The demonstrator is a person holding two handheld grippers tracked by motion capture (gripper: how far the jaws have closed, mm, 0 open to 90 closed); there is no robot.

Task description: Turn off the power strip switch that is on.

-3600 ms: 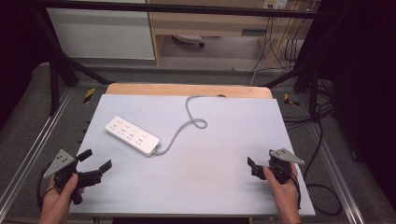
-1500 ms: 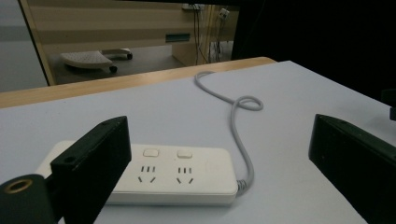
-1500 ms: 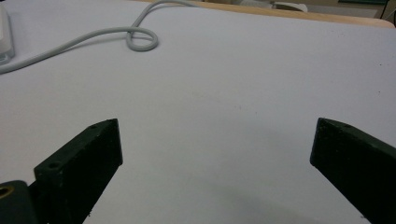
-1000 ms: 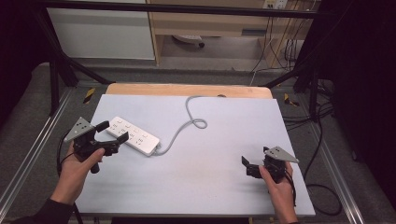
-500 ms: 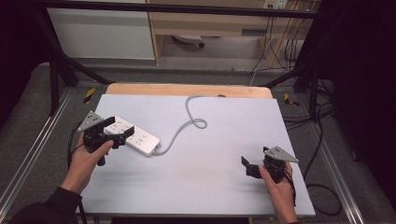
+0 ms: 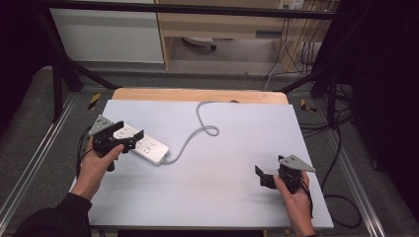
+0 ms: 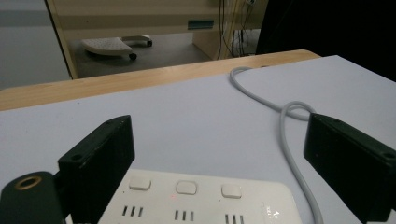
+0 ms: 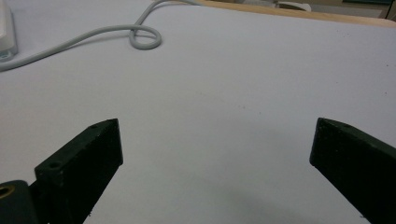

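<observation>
1. Your power strip (image 7: 196,205) looks like smooth white plastic with a slight sheen.
2. Its cable (image 6: 190,139) looks like grey rubbery sheathing.
3. The table (image 6: 232,163) shows a matt pale top with a wooden edge (image 6: 197,95).
4. Your left gripper (image 6: 129,132) looks like matt black plastic.

The bench (image 6: 207,197) is seen from above, looking forward and down. Each gripper view is taken low and close along the surface; the looped cable (image 6: 210,130) is shared by all three.
</observation>
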